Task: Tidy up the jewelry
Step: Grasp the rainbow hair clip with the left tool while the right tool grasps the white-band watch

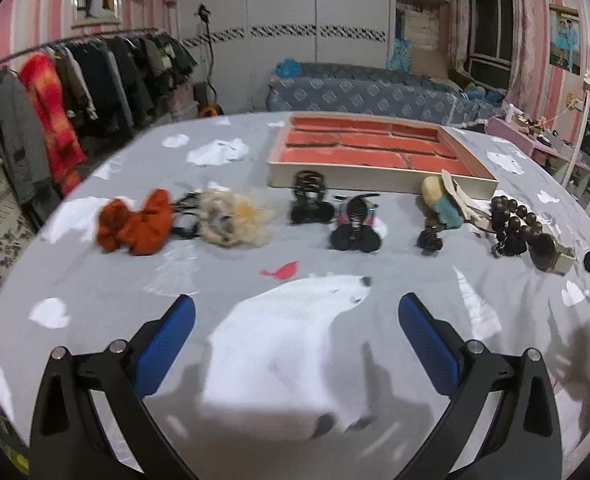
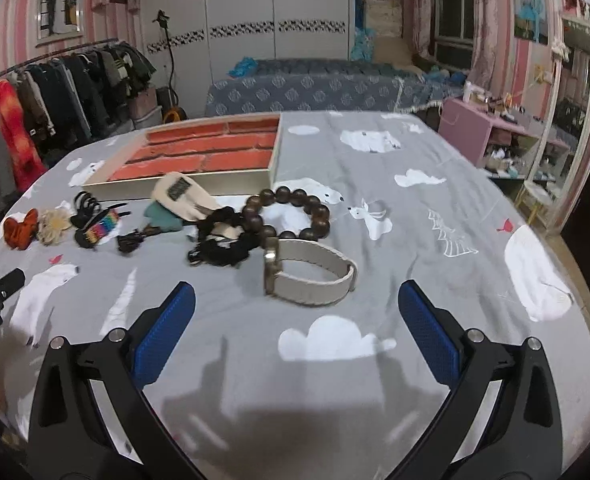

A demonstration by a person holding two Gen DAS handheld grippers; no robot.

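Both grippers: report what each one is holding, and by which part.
Nothing is held. The left gripper and the right gripper hover with jaws wide apart above the bedspread, short of the watch.

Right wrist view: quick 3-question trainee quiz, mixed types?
1. True or false: the tray already holds jewelry.
2. Which item lies nearest the right gripper? A) bead bracelet B) watch C) orange scrunchie
3. Fill in: both grippers are ____.

Key: 1 false, its compartments look empty. 2 B. 3 open; the left gripper holds nothing either.
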